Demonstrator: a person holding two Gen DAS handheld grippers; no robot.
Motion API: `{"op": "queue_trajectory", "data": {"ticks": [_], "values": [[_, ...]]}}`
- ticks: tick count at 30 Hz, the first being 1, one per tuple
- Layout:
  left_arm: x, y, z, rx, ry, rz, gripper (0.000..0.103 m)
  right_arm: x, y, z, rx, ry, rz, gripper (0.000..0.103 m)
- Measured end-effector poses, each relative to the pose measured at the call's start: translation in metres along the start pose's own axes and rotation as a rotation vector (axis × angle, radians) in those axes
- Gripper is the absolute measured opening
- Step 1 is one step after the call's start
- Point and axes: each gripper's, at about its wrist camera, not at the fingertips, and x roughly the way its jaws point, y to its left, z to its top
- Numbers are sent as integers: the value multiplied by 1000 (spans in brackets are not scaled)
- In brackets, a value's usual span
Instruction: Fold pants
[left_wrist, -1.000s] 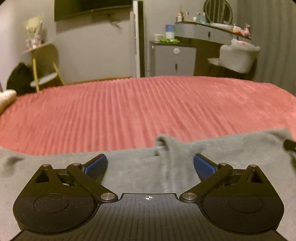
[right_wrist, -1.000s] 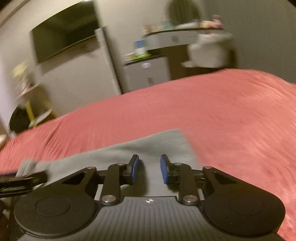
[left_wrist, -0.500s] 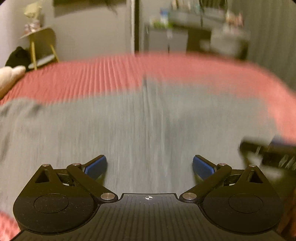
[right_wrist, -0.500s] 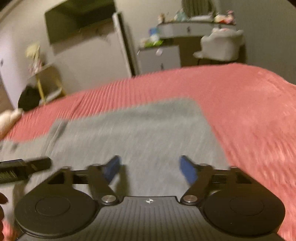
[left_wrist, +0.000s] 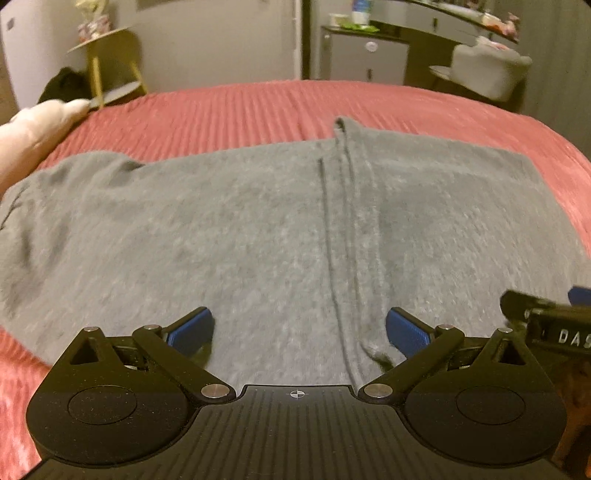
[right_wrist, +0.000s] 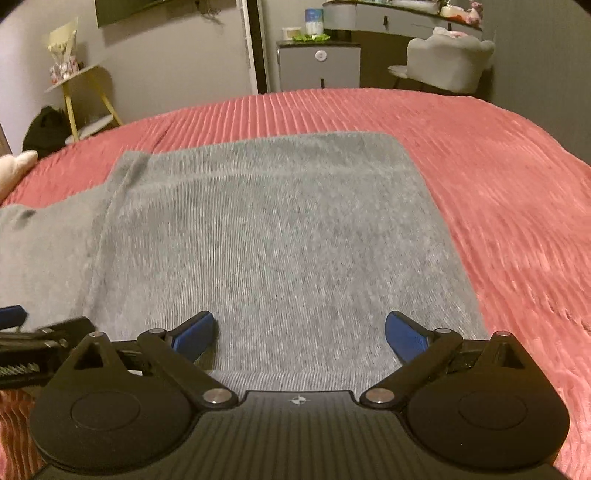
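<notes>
one pants (left_wrist: 240, 229) lengthwise left-right

Grey pants (left_wrist: 229, 229) flat on red bedspread (left_wrist: 236, 110); left gripper (left_wrist: 300, 330) fingers apart.

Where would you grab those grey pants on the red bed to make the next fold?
Probably at the near edge of the grey pants, coming down from above. They lie flat on the red bedspread, so only an edge offers a lip to pinch. The right claw has just been opening and holds nothing; the left claw is open too.
</notes>
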Motion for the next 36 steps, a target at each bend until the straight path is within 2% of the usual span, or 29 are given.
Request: {"op": "queue_trajectory", "data": {"ticks": [2,4,8,11,13,15,17,19,21,23,25,28,32,34,36], "values": [[-3,9,2,-21,2,12,103,0,2,0,-11,11,-6,99],[-6,26,4,-96,15,-7,103,0,2,1,-6,19,-3,99],[-10,92,7,-407,33,-72,103,-1,1,0,-1,23,4,99],[-25,153,1,-615,-43,-63,103,-2,-1,-1,3,18,9,99],[-34,195,-11,-729,-107,-26,103,-2,-2,-1,10,15,16,99],[-40,232,-25,-831,-135,17,103,-1,-3,-1,15,11,19,99],[-43,260,-42,-920,-168,5,102,0,-2,0,13,7,18,99],[-38,277,-56,-992,-163,-44,96,1,-2,0,10,3,16,99],[-26,286,-63,-1041,-130,-109,81,2,-2,1,12,0,17,99],[-13,292,-67,-1088,-114,-160,78,2,-3,1,19,-3,20,99],[-3,295,-66,-1097,-108,-179,71,1,-4,2,23,-4,22,99],[8,301,-64,-1084,-120,-161,70,1,-4,2,24,-6,20,99],[28,313,-64,-1149,-131,-216,71,3,-3,2,25,-14,15,99],[28,312,-59,-1135,-137,-215,68,4,-2,2,23,-19,11,99],[30,310,-50,-1092,-140,-179,40,5,-2,3,21,-24,7,99]]}}
